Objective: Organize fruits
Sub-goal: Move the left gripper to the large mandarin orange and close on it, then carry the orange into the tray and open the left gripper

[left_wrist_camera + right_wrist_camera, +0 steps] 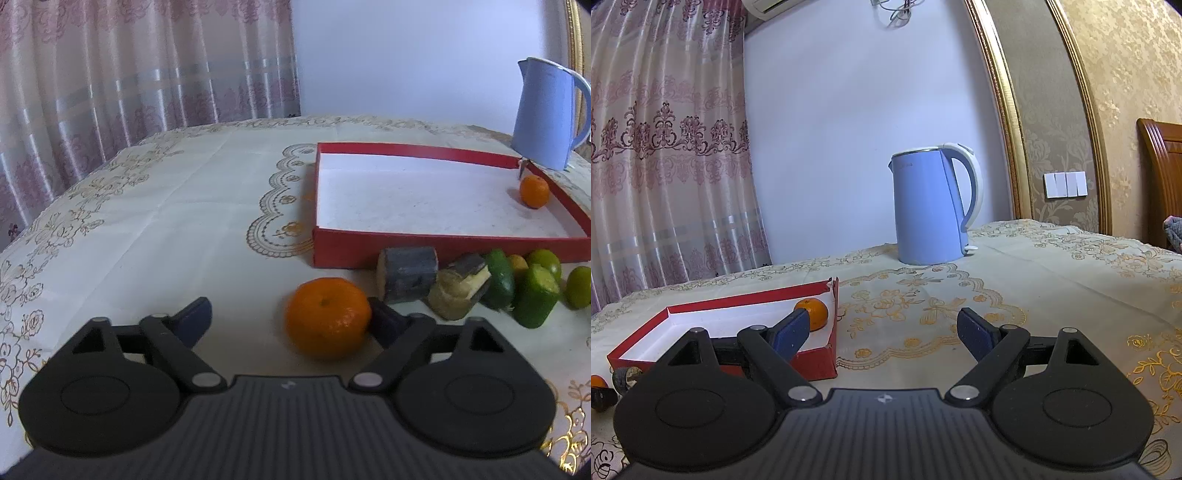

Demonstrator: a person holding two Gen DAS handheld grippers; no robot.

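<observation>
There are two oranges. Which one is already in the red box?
The small-looking orange in the red box's far right corner, near the blue kettle. The other orange sits outside on the tablecloth, between the left gripper's fingers.

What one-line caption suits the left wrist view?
Left gripper open around a tangerine before the red box.

No readable text anywhere. Faint brand print near kettle point(925, 210) rim, too blurred to read.
</observation>
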